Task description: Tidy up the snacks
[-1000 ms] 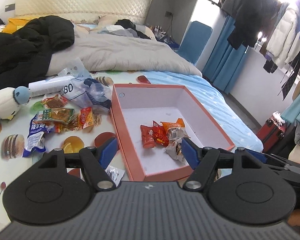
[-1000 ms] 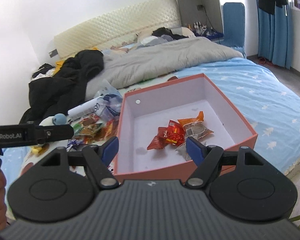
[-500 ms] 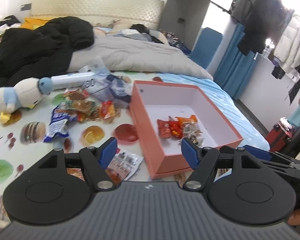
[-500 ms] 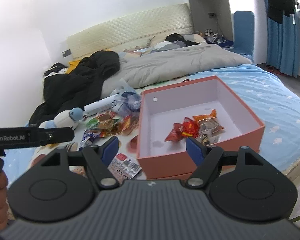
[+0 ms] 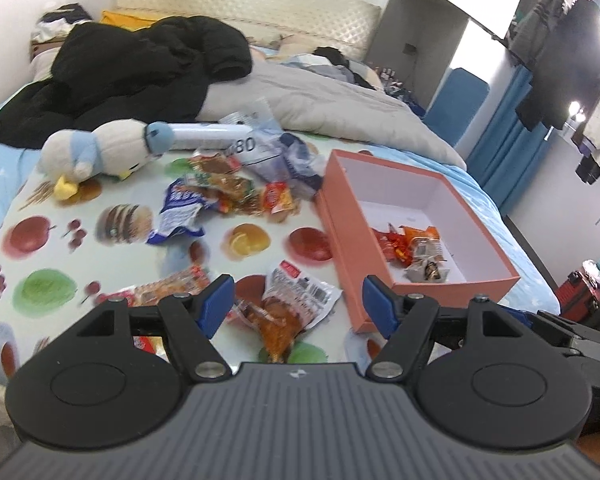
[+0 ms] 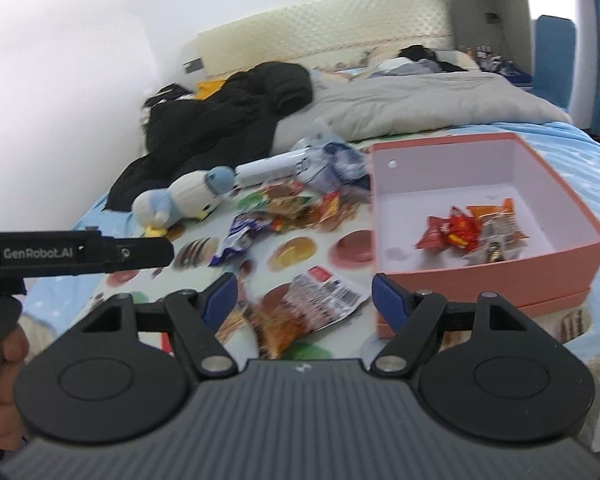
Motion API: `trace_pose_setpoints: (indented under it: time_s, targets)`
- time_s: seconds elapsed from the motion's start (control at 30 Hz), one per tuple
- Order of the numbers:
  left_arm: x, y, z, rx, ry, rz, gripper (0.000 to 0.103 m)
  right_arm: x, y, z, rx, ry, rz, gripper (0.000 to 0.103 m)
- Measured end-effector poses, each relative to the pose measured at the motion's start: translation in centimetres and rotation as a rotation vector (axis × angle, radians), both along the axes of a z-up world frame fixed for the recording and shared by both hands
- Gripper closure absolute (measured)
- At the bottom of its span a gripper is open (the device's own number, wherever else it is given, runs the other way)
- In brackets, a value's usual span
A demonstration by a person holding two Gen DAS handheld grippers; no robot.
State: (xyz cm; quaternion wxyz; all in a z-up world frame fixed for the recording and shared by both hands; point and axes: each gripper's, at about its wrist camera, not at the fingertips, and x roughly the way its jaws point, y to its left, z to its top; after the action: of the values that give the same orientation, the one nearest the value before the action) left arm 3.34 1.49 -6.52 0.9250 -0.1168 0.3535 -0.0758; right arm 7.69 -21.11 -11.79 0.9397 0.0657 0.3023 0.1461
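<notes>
An open pink box lies on the bed with several red and orange snack packets inside. More snack packets lie in a heap left of the box. A clear packet with a brown snack lies just ahead of both grippers. My left gripper is open and empty above it. My right gripper is open and empty, left of the box's near corner.
A plush penguin, a white tube and a black coat lie behind the snacks. A fruit-print mat covers the bed. A grey quilt lies further back. The left gripper's handle shows at left.
Both grippers have drawn back and swung left, away from over the box. The loose snacks on the mat have come into view. Both stay open.
</notes>
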Motion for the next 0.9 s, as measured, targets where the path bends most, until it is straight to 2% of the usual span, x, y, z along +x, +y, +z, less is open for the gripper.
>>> trace_pose_setpoints:
  time_s: [0.17, 0.37, 0.53, 0.63, 0.77, 0.87, 0.9]
  targets:
    - [-0.8, 1.7, -1.6, 0.01, 0.032, 0.039, 0.028, -0.5, 1.8, -0.7, -0.008, 0.019, 0.06, 0.027]
    - [-0.6, 4.7, -5.7, 0.0, 0.142, 0.123, 0.028, -0.2, 3.0, -1.9, -0.014, 0.057, 0.093, 0.027]
    - [0.7, 6.5, -8.6, 0.003, 0.212, 0.141, 0.028, 0.9, 3.7, -3.3, -0.03, 0.114, 0.1, 0.027]
    - [2.5, 7.2, -10.7, 0.023, 0.256, 0.123, 0.028, 2.2, 4.3, -4.5, -0.056, 0.152, 0.097, 0.027]
    - [5.6, 7.7, -13.0, 0.104, 0.288, 0.055, 0.028, 4.2, 4.9, -6.3, -0.08, 0.202, 0.084, 0.027]
    - [7.9, 7.8, -13.9, 0.172, 0.279, -0.012, 0.026, 6.1, 5.0, -7.5, -0.064, 0.251, 0.048, 0.019]
    - [8.7, 7.8, -14.2, 0.193, 0.274, -0.036, 0.022, 6.6, 5.0, -7.8, -0.052, 0.261, 0.034, 0.019]
